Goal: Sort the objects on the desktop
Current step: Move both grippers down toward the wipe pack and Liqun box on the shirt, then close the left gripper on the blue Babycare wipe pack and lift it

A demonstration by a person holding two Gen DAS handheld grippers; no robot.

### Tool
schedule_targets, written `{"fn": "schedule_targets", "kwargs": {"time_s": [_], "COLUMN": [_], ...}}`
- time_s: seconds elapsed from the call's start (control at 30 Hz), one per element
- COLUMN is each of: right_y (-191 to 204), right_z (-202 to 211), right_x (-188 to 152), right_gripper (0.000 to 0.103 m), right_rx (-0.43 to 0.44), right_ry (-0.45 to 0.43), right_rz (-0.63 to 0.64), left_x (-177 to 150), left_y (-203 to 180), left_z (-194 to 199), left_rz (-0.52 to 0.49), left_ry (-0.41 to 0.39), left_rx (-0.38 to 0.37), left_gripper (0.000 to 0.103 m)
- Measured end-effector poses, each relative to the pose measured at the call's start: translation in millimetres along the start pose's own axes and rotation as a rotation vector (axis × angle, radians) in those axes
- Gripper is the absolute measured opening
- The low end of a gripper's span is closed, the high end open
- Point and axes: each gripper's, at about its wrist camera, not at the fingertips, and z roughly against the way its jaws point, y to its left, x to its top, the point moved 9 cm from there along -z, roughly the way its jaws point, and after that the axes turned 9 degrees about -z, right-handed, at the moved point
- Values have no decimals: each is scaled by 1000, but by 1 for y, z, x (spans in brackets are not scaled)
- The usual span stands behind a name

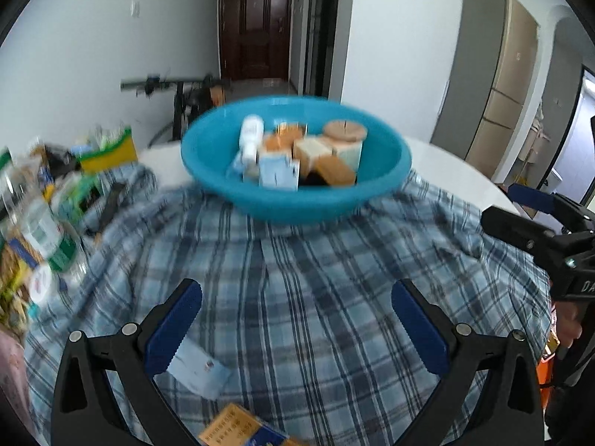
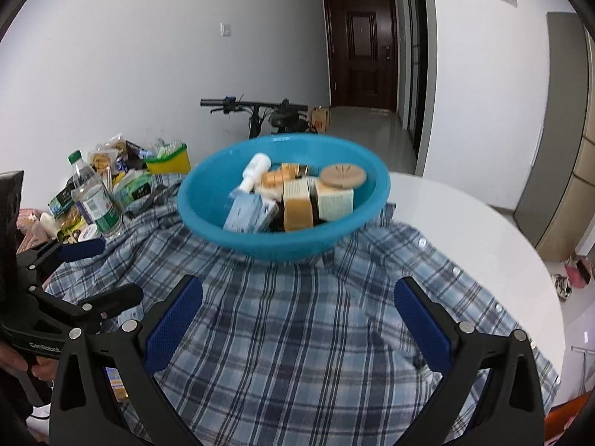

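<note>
Landmark: blue bowl (image 2: 284,200), standing on a plaid shirt (image 2: 297,334) spread over the white table (image 2: 465,215).
Bowl contents: small boxes, a white bottle (image 2: 254,171) and a round wooden lid (image 2: 343,176), already gathered in.
Left behind: a pale blue card (image 1: 197,366) and an orange box (image 1: 238,427) lie on the shirt on the near side of the bowl, at the lower edge of the left wrist view.
Left gripper (image 1: 295,330): jaws released and wide, nothing between them; the card lies touching or just under its left finger, the orange box just nearer than that.
Right gripper (image 2: 297,329): jaws spread and empty, aimed at the bowl over bare shirt.
Key relation: both loose items lie beneath and behind the left jaws, away from the bowl, so the left hand looks nearer. The card's long axis runs diagonally across the jaw opening.
Clutter: water bottle (image 2: 95,200) and snack packets left of the bowl.
</note>
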Motion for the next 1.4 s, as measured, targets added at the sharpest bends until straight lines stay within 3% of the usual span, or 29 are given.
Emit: {"fn": "schedule_targets", "kwargs": {"time_s": [0.17,0.4,0.67,1.17,1.4], "right_y": [-5,-13,-6,8,11], "right_z": [-14,-30,-34,-44,-50], "right_x": [-19,-44,-47,-53,-58], "right_gripper": [102,102,102,102,102], "right_rx": [-16,-28,-41,-50,-32], "right_ry": [60,129,149,163,184], "right_rz": [16,-4,34,86,75], "left_x": [-29,-56,-64,-93,-103], "left_y": [0,6,16,82,75], "left_z": [-22,-34,-28,-16,-38], "left_rz": [67,77,91,171,137], "left_ry": [102,169,172,216,259], "left_rx": [-48,-18,-4,105,72], "left_gripper": [103,103,103,103,103]}}
